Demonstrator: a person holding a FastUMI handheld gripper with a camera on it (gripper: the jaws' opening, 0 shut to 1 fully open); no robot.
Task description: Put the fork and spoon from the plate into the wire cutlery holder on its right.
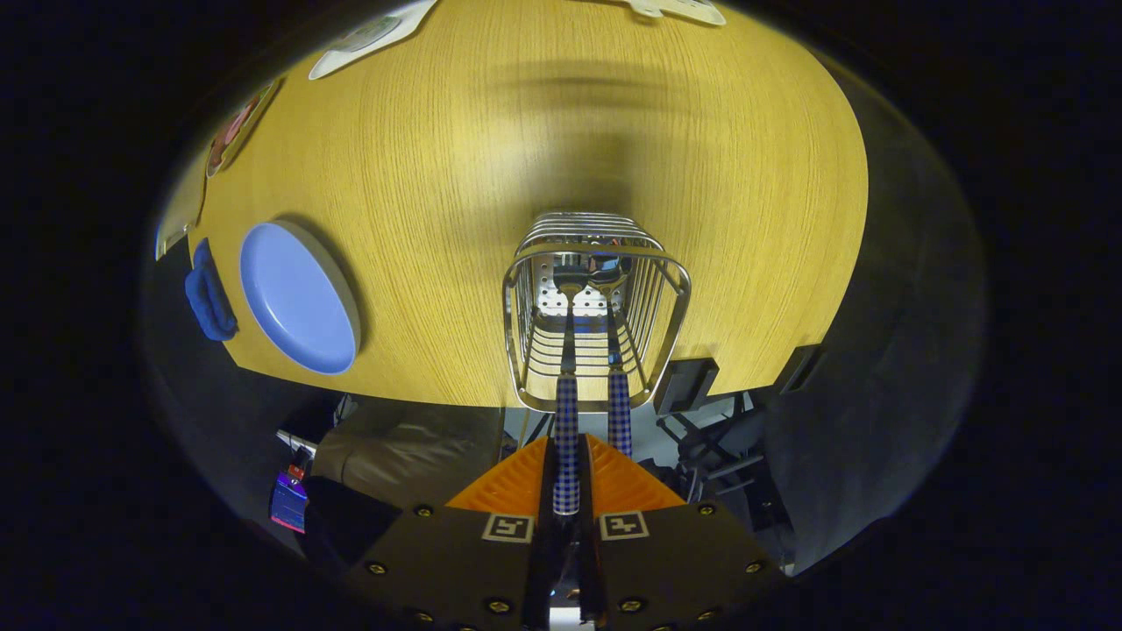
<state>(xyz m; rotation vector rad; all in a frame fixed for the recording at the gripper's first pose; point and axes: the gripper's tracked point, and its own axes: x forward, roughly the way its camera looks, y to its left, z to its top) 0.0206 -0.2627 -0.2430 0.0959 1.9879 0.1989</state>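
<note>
I look straight down over the wire cutlery holder (pixel 526 289), which stands near the edge of the wooden table. My gripper (pixel 570 443) is shut on the blue-and-white checked handle of one utensil (pixel 567 412). Its shaft runs down into the holder, and its head rests near the perforated bottom; I cannot tell whether it is the fork or the spoon. A second utensil with the same checked handle (pixel 620 407) stands in the holder just to the right, leaning on the near rim. The round blue plate (pixel 298 298) lies to the left of the holder with nothing on it.
A blue cloth-like item (pixel 209 294) lies beside the plate at the table's corner. Flat cards (pixel 359 39) lie along the far side of the wooden table (pixel 491 158). Black brackets (pixel 688 381) sit at the table edge right of the holder, with clutter below.
</note>
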